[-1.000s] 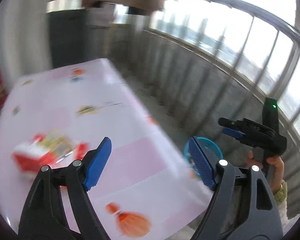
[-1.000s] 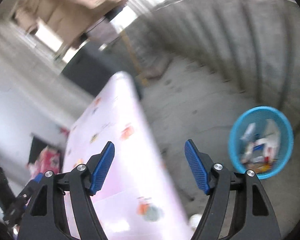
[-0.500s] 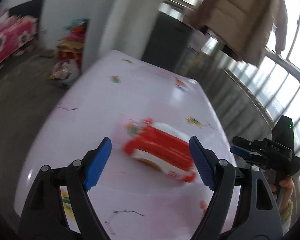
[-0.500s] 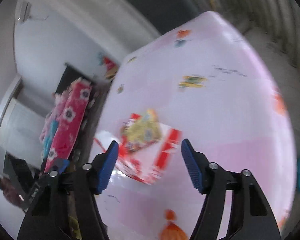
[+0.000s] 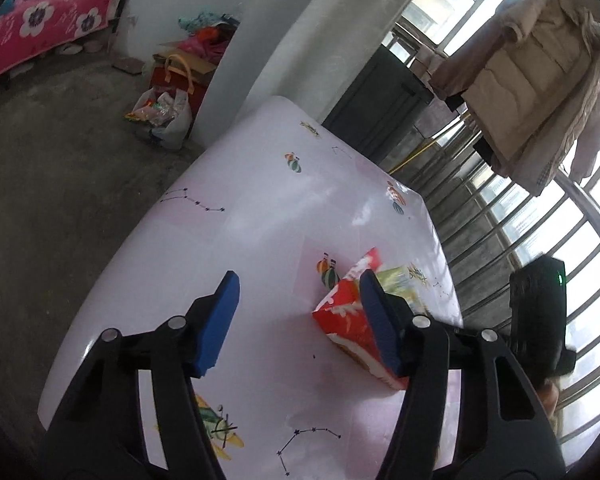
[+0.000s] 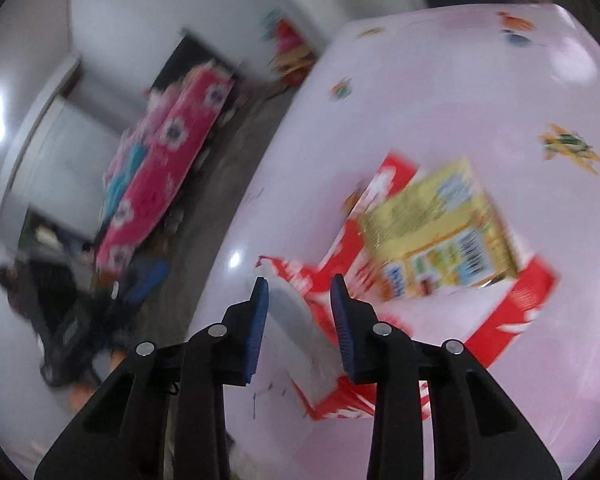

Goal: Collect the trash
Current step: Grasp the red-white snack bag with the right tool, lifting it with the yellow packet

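A red-and-white carton (image 5: 346,322) lies on the pink patterned table (image 5: 252,216) with a yellow snack packet (image 5: 400,280) on top of it. My left gripper (image 5: 302,322) is open, just left of the carton; its right pad overlaps the carton's near end. In the right wrist view the carton (image 6: 500,312) and the yellow packet (image 6: 440,228) fill the middle. My right gripper (image 6: 298,328) has its jaws narrowed around the carton's raised white flap (image 6: 296,324); the view is blurred, so contact is unclear.
The table's left edge (image 5: 112,276) drops to a grey concrete floor. A bag of clutter (image 5: 164,112) stands by the white wall. A dark cabinet (image 5: 384,108) and hanging coats (image 5: 532,76) are behind the table, with railings to the right. My right hand's gripper body (image 5: 540,320) shows at right.
Both grippers swung from the blue bin side back over the table and came down to the carton. The right jaws narrowed around the carton's flap.
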Demonstrator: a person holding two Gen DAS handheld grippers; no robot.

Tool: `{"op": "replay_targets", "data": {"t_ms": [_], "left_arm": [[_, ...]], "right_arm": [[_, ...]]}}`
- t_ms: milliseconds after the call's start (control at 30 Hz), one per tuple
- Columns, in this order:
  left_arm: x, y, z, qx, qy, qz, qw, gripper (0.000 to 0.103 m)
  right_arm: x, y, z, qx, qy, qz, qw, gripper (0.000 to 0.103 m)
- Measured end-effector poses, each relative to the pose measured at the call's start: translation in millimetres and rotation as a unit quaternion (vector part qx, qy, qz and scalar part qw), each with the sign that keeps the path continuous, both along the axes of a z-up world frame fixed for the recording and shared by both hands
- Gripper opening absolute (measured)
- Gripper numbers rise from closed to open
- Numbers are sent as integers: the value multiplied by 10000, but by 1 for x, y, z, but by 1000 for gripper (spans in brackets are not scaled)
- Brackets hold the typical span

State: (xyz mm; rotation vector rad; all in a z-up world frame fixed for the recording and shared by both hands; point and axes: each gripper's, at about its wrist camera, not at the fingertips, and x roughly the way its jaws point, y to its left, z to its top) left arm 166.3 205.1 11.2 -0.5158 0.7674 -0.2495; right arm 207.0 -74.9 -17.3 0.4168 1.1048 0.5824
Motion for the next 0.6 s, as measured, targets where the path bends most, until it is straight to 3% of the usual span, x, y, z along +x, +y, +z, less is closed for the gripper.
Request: {"op": "replay_targets", "data": {"t_ms": [167,433,600], "left_arm": [[-6,10,-2,-86,13,2,10000,55],[-16,12,-6,-135,50,-15,9999,55],[-20,9,-8,-117,99,-29,9999,55]], "right_arm": [[-26,36,-6,-257,86,531,9982,32],[-61,71,-14,-859,-9,891,9923,32],[-76,75,-7,-843,-94,989,9915,32]]}}
